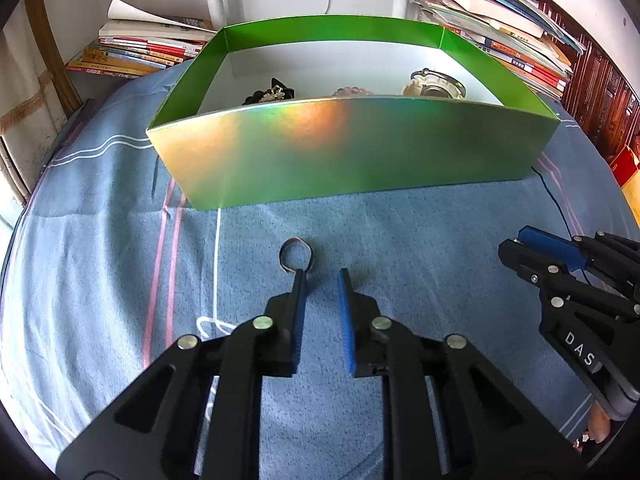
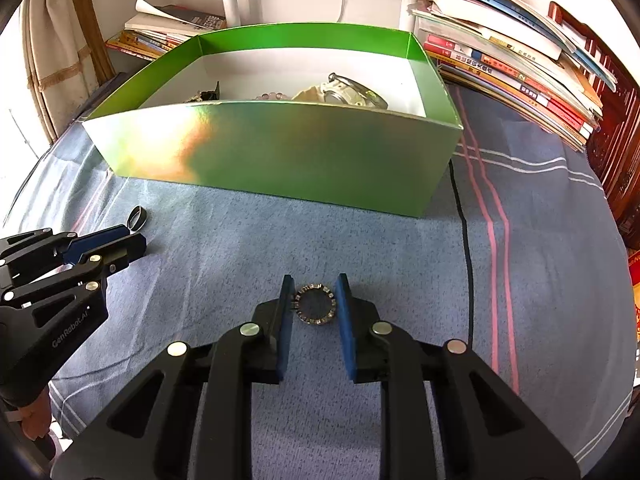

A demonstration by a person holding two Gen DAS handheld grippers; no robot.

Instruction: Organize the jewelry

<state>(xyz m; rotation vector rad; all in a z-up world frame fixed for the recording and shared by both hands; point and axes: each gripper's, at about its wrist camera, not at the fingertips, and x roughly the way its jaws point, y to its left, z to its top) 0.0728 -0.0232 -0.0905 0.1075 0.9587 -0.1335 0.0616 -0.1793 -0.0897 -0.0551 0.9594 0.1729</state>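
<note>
The right gripper (image 2: 314, 294) is clamped on a round silver ring with a segmented band (image 2: 315, 305), lying on the blue striped cloth (image 2: 360, 240). The left gripper (image 1: 322, 278) stands slightly apart, empty, just behind a plain thin metal ring (image 1: 295, 256), before the shiny green cardboard box (image 1: 352, 148).

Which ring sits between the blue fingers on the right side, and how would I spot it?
Start at the shiny green box on the blue striped cloth. In front of it, nearer the camera, a patterned ring lies flat between the right gripper fingers. Unlike the plain band ring off to the left by the other gripper, its rim is marked all round with small dark and light segments.
</note>
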